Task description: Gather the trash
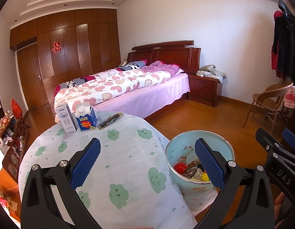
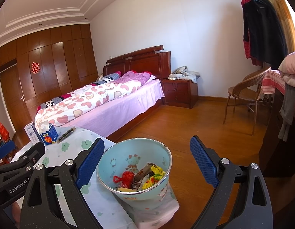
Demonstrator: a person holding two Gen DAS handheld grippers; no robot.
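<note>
Both your grippers, left gripper (image 1: 147, 159) and right gripper (image 2: 147, 158), gape wide, holding nothing; pale-blue cartoon-printed trash bucket (image 2: 136, 196) sits at the cloud-print tablecloth (image 1: 116, 152) edge, two cartons standing far side.

Our left gripper (image 1: 147, 159) and right gripper (image 2: 147, 162) share black speckled frames, silver screws behind the jaws, blue knurled pads (image 1: 86, 164), and white "GenRobot.AI" lettering.

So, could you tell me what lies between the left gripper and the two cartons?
Only bare cloud-print tablecloth, seen in the left wrist view, separates the left gripper from the cartons.
</note>
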